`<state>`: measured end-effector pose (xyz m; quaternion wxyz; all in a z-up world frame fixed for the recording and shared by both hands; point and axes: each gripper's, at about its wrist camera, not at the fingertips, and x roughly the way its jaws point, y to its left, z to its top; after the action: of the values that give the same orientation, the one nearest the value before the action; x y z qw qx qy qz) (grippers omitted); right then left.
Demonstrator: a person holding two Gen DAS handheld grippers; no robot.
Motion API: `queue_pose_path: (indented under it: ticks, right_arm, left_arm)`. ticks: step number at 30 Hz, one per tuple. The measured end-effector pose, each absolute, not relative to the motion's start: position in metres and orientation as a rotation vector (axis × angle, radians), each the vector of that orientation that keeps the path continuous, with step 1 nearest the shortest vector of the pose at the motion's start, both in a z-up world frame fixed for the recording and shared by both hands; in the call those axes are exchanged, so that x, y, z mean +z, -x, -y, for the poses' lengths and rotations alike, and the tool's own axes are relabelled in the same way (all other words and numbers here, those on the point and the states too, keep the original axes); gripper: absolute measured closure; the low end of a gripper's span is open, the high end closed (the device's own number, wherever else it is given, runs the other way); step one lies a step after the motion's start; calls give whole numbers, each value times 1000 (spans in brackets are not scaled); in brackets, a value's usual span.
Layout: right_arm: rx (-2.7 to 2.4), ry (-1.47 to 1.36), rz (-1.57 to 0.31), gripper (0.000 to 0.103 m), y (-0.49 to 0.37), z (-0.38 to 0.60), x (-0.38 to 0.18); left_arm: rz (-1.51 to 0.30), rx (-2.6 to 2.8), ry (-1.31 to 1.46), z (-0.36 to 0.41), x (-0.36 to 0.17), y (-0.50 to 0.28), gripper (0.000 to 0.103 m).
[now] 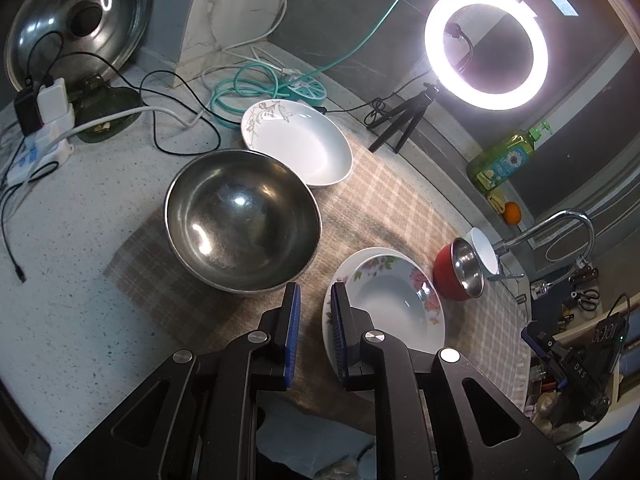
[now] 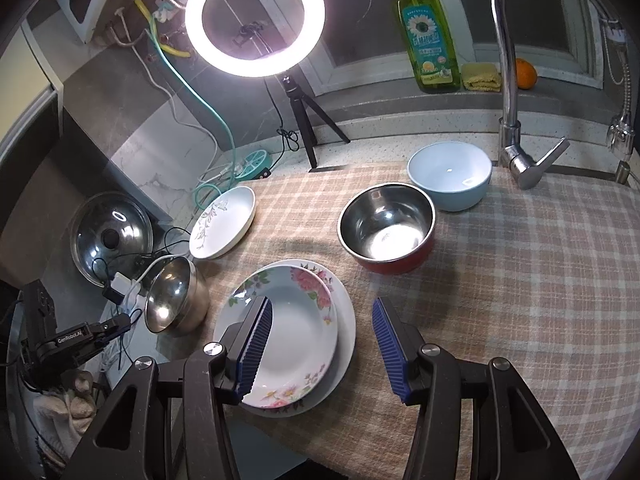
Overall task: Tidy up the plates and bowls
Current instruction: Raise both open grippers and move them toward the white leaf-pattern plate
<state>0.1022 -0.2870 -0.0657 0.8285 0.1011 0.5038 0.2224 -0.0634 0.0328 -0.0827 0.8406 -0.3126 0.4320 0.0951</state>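
R gripper [image 2: 322,350] apart, empty | flower plate [image 2: 288,320] stack just below-left | L gripper [image 1: 316,332] together

Home kitchen counter by a sink. Chrome faucet [image 2: 507,60], green dish soap bottle [image 2: 432,36], yellow sponge [image 2: 481,76] and an orange [image 2: 526,74] on the window ledge. Speckled stone countertop [image 1: 80,248], checked cloth [image 2: 520,280] with plates and bowls, glass pot lid [image 1: 80,20] against the wall. Ring light [image 2: 255,20] on tripod, power strip [image 1: 44,148] with cables.
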Motion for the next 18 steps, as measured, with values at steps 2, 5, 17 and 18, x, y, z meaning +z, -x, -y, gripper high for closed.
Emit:
queue_pose_path:
  ticks: [2, 5, 17, 18]
  right_arm:
    - [470, -212, -1076, 55, -105, 282, -65]
    - [468, -216, -1068, 55, -110, 276, -62]
    - [473, -282, -1060, 55, -150, 215, -48]
    - [482, -291, -1060, 55, -154, 210, -47]
  left_arm:
    - [-911, 203, 656, -39, -81, 62, 89]
    - [-909, 206, 644, -49, -80, 56, 89]
    - [-929, 96, 586, -104, -67, -9, 89]
    - [-935, 82, 582, -107, -67, -16, 89]
